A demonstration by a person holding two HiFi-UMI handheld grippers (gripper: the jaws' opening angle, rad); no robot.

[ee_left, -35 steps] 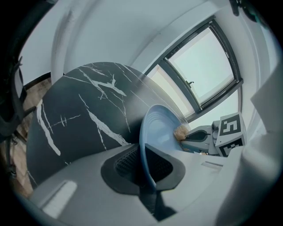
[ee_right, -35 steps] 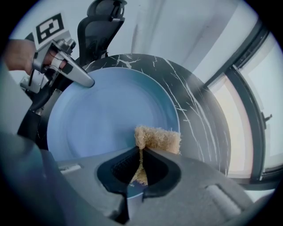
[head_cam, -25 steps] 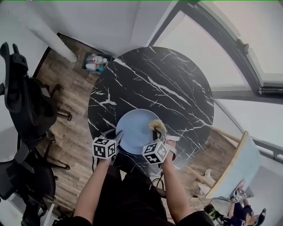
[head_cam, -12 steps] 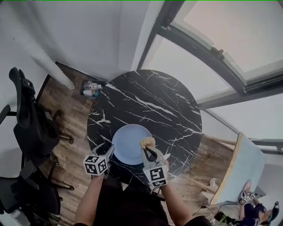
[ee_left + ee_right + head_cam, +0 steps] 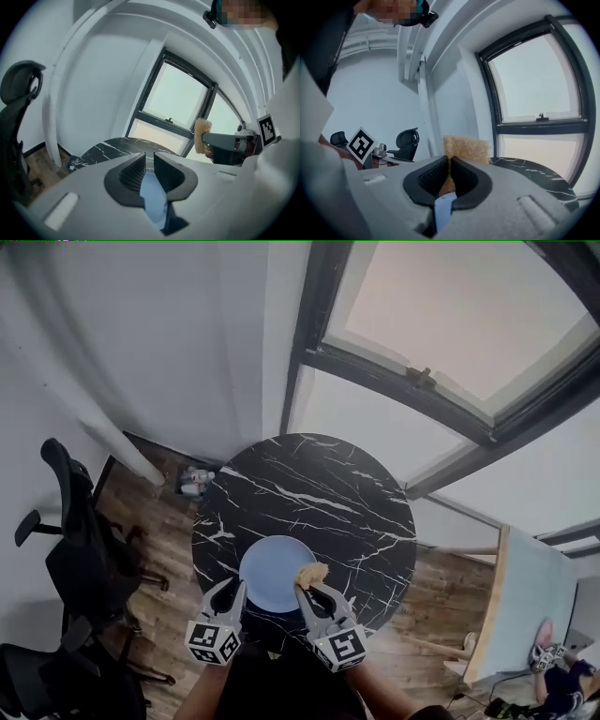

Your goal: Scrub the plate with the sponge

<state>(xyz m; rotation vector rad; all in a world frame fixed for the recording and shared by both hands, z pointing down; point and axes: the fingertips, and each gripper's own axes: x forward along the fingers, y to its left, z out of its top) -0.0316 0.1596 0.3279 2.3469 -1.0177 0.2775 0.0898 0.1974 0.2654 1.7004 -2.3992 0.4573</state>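
Plate (image 5: 268, 579) on marble table (image 5: 349, 501), black chair (image 5: 81, 532) left, bottle crate (image 5: 195, 482) on floor

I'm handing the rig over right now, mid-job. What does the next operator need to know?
The left gripper is empty. Its jaws are a little apart and have just been closing. It is held up above the table.
The right gripper is shut on the sponge, also up in the air.
The plate lies on the table's near side, untouched.
Done: sponge in grip. Whether any scrubbing happened can't be told.
Left: lower the sponge and scrub, probably steadying the plate with the left gripper.
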